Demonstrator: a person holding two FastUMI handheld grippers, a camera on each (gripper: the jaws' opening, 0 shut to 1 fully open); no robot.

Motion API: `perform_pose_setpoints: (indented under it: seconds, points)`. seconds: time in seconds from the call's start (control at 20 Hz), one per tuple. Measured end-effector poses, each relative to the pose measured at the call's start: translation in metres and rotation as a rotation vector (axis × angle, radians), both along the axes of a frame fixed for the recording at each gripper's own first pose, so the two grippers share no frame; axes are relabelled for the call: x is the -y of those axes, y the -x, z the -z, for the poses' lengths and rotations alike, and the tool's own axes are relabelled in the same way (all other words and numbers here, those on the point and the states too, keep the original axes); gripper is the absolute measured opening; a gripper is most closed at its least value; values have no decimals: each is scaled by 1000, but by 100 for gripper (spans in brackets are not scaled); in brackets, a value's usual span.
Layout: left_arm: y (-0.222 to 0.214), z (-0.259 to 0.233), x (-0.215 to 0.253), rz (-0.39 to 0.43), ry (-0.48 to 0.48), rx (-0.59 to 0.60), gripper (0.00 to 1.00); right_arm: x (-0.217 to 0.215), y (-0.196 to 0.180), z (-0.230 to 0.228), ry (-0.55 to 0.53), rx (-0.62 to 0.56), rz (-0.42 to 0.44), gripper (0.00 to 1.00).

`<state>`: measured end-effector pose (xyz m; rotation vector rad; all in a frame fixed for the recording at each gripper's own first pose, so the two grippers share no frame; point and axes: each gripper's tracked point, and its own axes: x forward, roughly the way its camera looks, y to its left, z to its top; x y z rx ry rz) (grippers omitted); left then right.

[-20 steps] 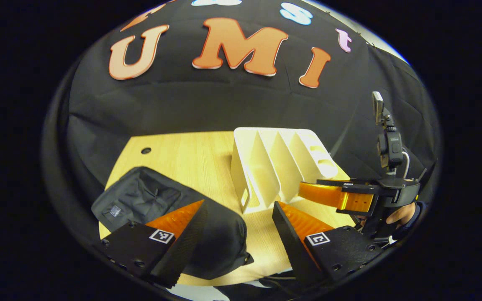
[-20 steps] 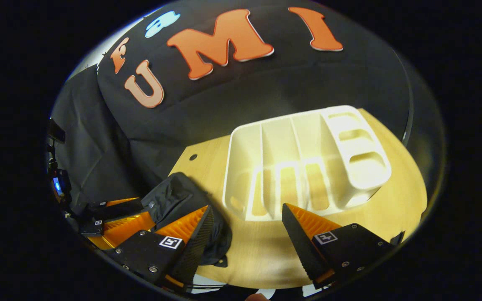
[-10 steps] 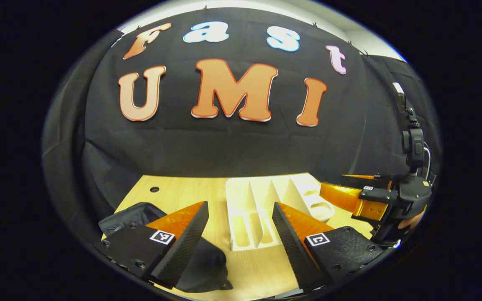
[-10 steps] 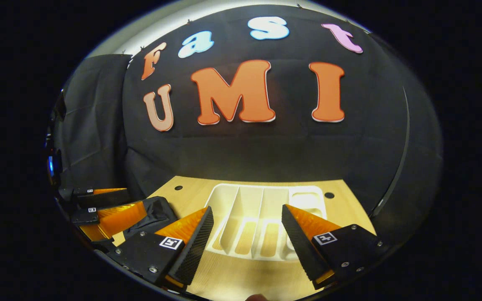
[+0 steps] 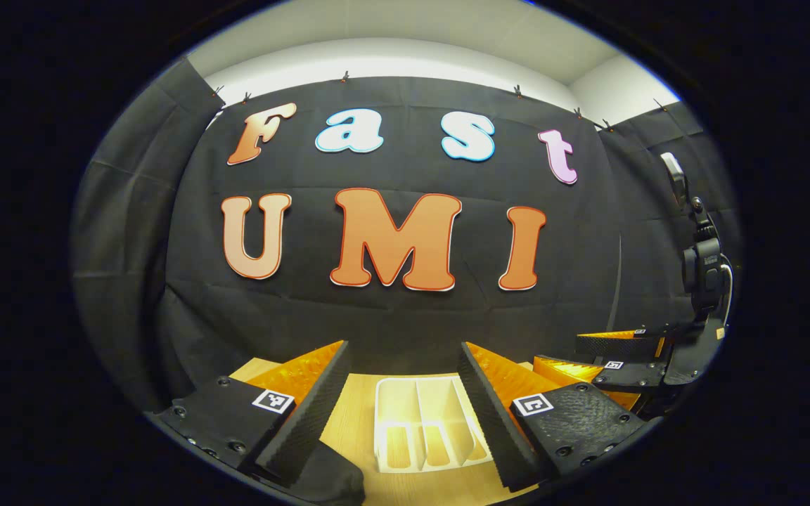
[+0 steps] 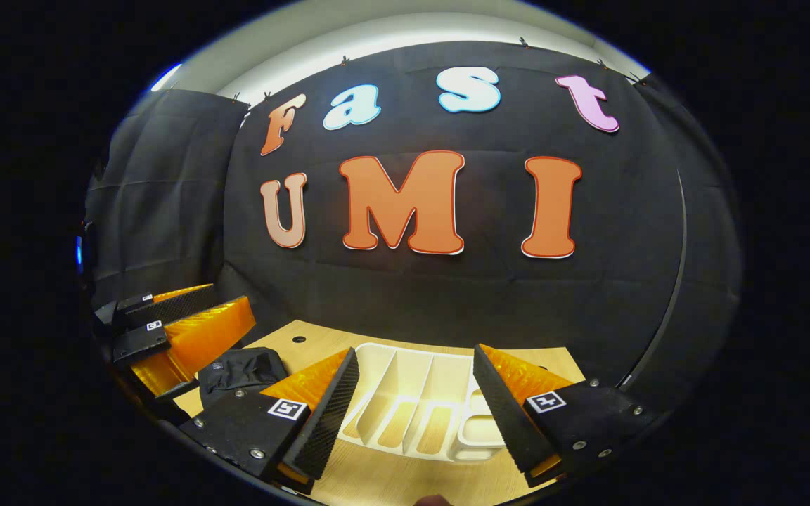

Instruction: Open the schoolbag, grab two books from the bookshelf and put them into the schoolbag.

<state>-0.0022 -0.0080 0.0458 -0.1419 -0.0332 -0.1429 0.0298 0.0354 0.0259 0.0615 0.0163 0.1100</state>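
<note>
Schoolbag [image 6: 242, 369] lies on tabletop [image 6: 320, 346], black, left of bookshelf [image 6: 412, 400] in right gripper view; a dark corner of it [image 5: 328, 481] shows at bottom of left gripper view. Bookshelf is white w/ slotted compartments, sits on tabletop btwn each gripper's fingers in both views. Left gripper [image 5: 405, 411]: jaws spread, holding nothing, above tabletop. Right gripper [image 6: 415, 411]: jaws spread, nothing held. Right gripper also at right edge of left gripper view; left gripper at left edge of right gripper view, near bag.
</note>
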Motion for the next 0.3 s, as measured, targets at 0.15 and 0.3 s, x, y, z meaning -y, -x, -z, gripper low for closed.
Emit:
perform_pose_setpoints:
  seconds: [0.15, 0.3]
  points:
    - [1, 2, 4, 17, 37, 0, 96, 10, 2, 3, -2, -7, 23, 98]
    - [-7, 0, 2, 20, 12, 16, 95, 19, 2, 7, -10, -18, 49, 98]
